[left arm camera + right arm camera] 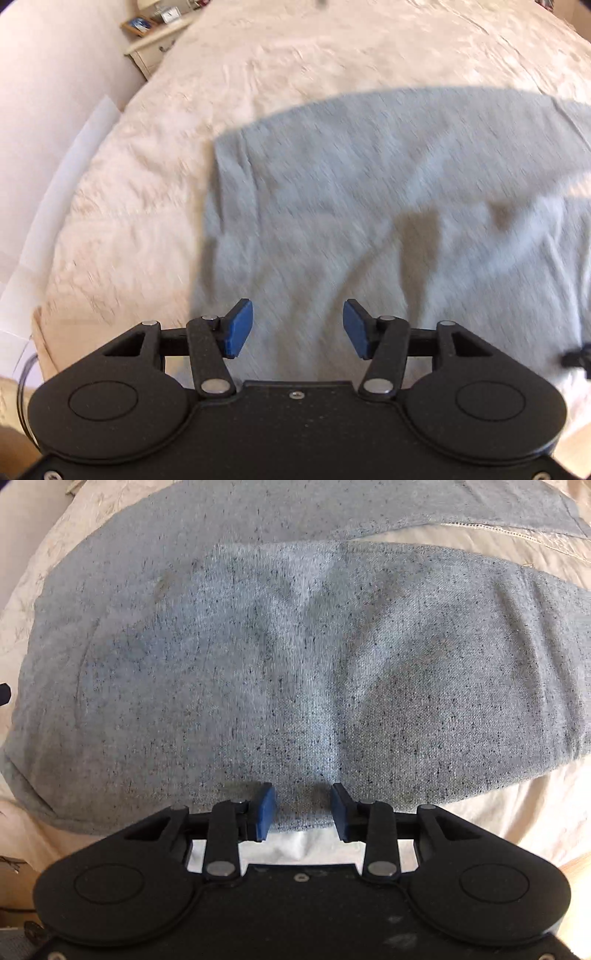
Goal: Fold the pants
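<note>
Grey speckled pants [388, 206] lie spread on a cream bedspread [258, 66]. In the left wrist view, which is motion-blurred, my left gripper [298, 328] hovers open over the pants near their left edge, with nothing between its blue pads [238, 328]. In the right wrist view the pants [295, 657] fill the frame, one layer folded over another. My right gripper [303, 810] stands open at the near hem, a raised wrinkle of cloth running up from the gap between its fingers.
A cream nightstand [155, 48] with small items stands at the far left beside a pale wall [55, 74]. The bed's left edge [40, 325] is close to my left gripper. Bare bedspread [498, 823] shows right of the near hem.
</note>
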Available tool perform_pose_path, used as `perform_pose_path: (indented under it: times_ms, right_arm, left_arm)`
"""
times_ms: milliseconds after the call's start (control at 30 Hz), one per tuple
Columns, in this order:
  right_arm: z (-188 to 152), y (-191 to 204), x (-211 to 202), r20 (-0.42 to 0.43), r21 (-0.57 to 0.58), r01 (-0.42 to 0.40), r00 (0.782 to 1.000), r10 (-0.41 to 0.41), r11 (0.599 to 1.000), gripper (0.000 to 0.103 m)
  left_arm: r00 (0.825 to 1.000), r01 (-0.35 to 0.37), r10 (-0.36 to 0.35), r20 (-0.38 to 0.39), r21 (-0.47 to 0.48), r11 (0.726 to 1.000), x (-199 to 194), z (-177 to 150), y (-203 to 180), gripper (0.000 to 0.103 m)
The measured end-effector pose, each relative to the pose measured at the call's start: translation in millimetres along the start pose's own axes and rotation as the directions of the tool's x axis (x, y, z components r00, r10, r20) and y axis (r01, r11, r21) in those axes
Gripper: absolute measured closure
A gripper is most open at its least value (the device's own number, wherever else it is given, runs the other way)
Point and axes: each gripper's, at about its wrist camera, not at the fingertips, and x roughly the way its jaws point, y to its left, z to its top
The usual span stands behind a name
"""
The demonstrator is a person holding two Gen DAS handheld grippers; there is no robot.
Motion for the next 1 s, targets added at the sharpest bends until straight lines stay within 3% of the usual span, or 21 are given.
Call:
perform_pose_path:
  times_ms: [167, 333, 467, 633, 800, 833, 867, 967, 1000]
  right_arm:
    - [15.2, 15.8, -22.8, 0.107, -0.022, 0.000, 0.994, 0.002, 1.000, 0.067]
    - [28.8, 45.4, -33.0, 0.157, -0.074, -0.008, 0.987, 0.019, 0.997, 0.067]
    - [25.2, 64.5, -39.8, 0.156, -0.074, -0.028, 0.987, 0.039, 0.997, 0.067]
    - [20.2, 77.9, -33.7, 0.139, -0.086, -0.034, 0.989, 0.046, 0.996, 0.067]
    - [17.8, 88.1, -32.1, 0.129, -0.088, -0.029, 0.991, 0.041, 0.996, 0.067]
    - [17.6, 89.8, -32.1, 0.129, -0.086, -0.030, 0.991, 0.041, 0.996, 0.067]
    - [18.3, 91.5, -31.3, 0.129, -0.085, -0.033, 0.991, 0.044, 0.996, 0.067]
    - [20.8, 95.6, -27.6, 0.123, -0.080, -0.036, 0.991, 0.045, 0.996, 0.067]
    - [21.8, 96.8, -26.7, 0.120, -0.081, -0.034, 0.992, 0.044, 0.996, 0.067]
  left_arm:
    - [0.999, -0.028, 0.028, -0.022, -0.035, 0.999, 51.6, 37.4, 31.0, 0.042]
    - [0.995, -0.040, 0.041, -0.087, 0.013, 0.999, 91.3, 36.5, 45.7, 0.042]
    - [0.990, 0.058, -0.053, -0.131, 0.031, 0.998, 102.8, 24.5, 51.6, 0.043]
    - [0.987, 0.121, -0.121, -0.104, 0.000, 0.993, 103.4, 15.3, 55.7, 0.044]
    - [0.988, 0.126, -0.130, -0.083, -0.061, 0.990, 99.7, 17.8, 64.4, 0.064]
    - [0.989, 0.120, -0.125, -0.075, -0.074, 0.990, 98.1, 17.9, 66.6, 0.083]
    - [0.992, 0.096, -0.102, -0.076, -0.080, 0.992, 97.3, 18.4, 67.9, 0.092]
    - [0.992, 0.093, -0.101, -0.070, -0.103, 0.990, 90.1, 21.9, 71.7, 0.093]
    - [0.996, 0.059, -0.065, -0.064, -0.092, 0.994, 85.8, 22.9, 70.9, 0.092]
